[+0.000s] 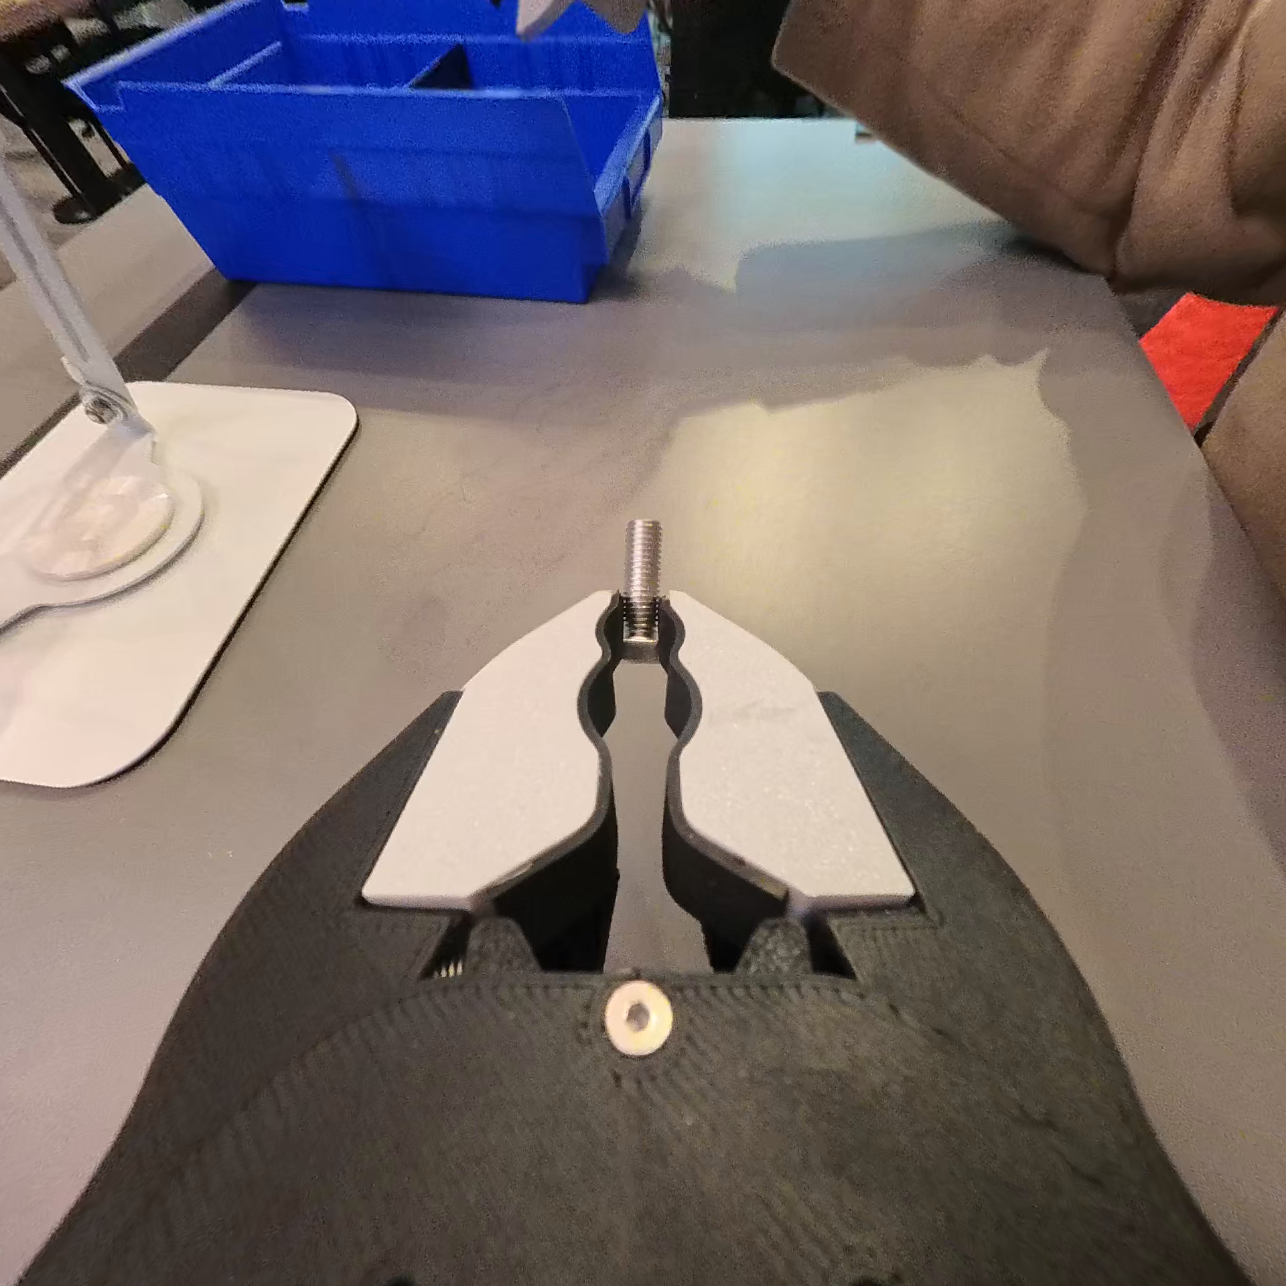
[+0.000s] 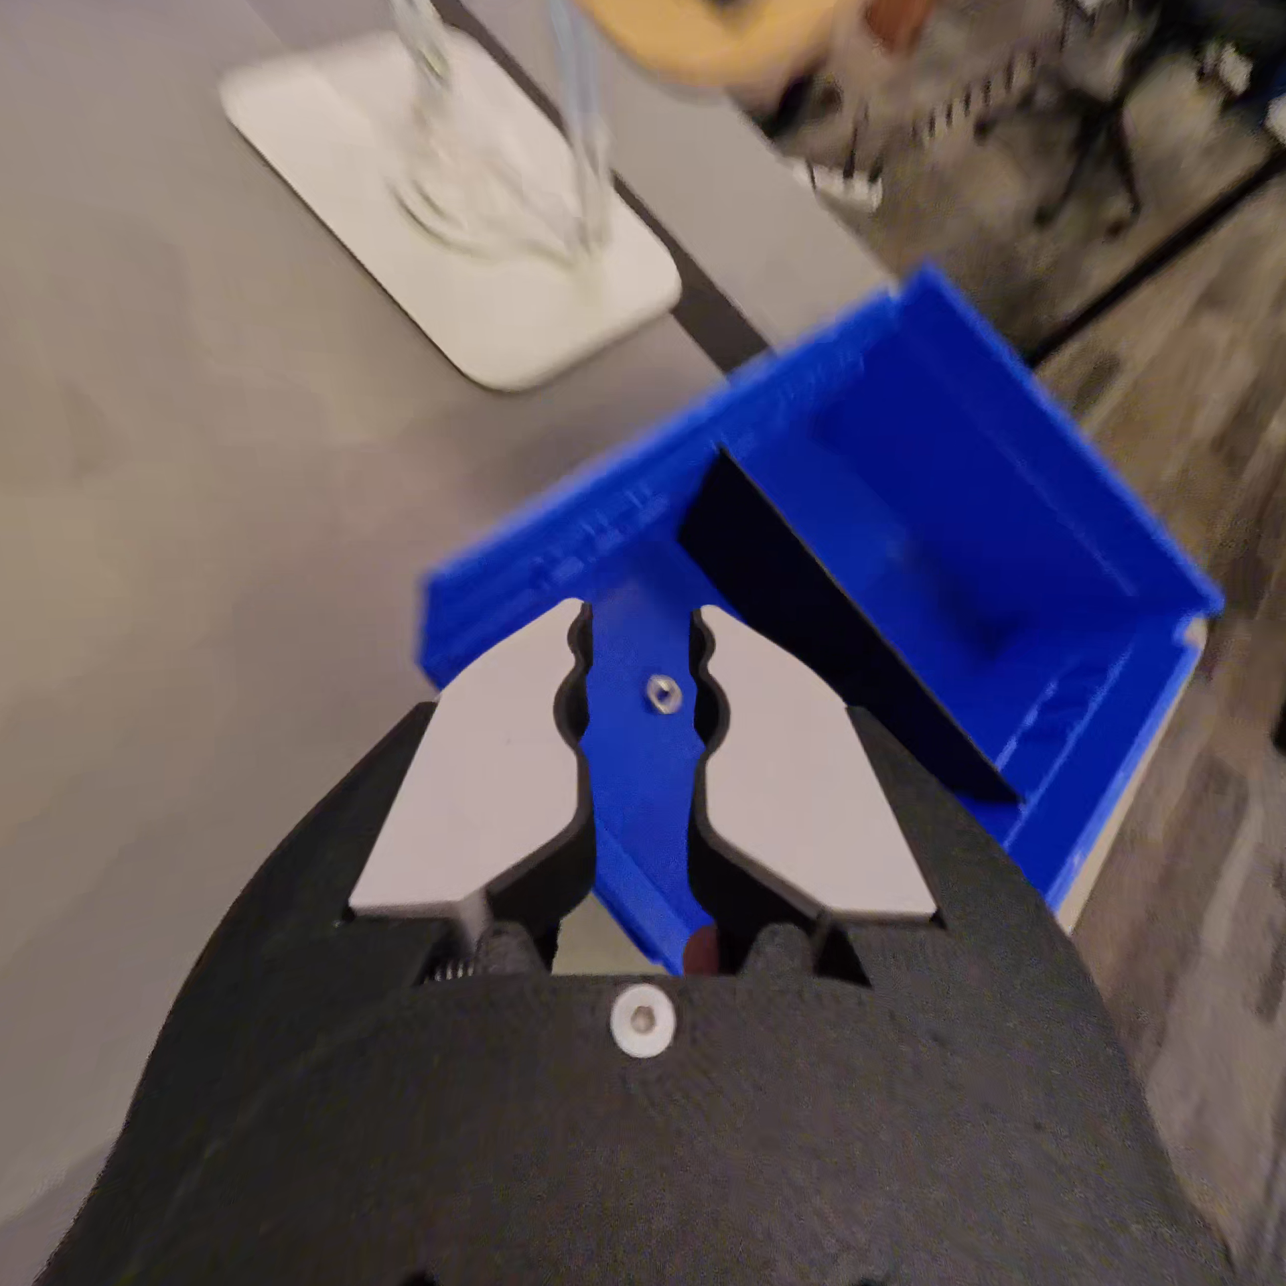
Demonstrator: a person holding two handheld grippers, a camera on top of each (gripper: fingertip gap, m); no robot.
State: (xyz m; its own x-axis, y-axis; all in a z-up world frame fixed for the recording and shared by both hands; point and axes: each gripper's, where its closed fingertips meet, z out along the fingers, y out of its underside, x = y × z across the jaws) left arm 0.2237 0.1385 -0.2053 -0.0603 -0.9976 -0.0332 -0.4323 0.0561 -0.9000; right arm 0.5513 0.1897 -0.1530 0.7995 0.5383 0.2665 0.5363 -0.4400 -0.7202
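Black printed plastic fills the bottom of the left wrist view, with a silver screw head set in it at six o'clock. From it the left gripper [image 1: 640, 605] reaches forward over the grey table [image 1: 870, 431], its two grey fingers [image 1: 515, 751] drawn in narrow and clamped on a small steel bolt [image 1: 644, 557]. The bolt's head sits pinched between the tips and its threaded shank sticks out ahead toward twelve o'clock. At eleven o'clock, well apart from the bolt, a blue bin [image 1: 390, 202] stands on the table with a dark divider inside. At nine o'clock lies a white stand base [image 1: 209, 529] with a slanted metal arm rising from it. A brown sleeve [image 1: 1044, 132] crosses the corner at one o'clock, and a red patch [image 1: 1200, 351] shows beyond the table edge at three o'clock.

Black plastic again lies nearest in the right wrist view, which is blurred. The right gripper [image 2: 640, 612] hangs above the blue bin [image 2: 974, 501], its fingers [image 2: 487, 751] parted with a clear gap and holding nothing. Seen through that gap, a small steel nut [image 2: 663, 696] lies on the bin floor in the near compartment. A dark divider [image 2: 821, 661] runs toward four o'clock, splitting that part from the far compartment at two o'clock. The white stand base [image 2: 487, 306] sits at eleven o'clock on the table [image 2: 174, 487].
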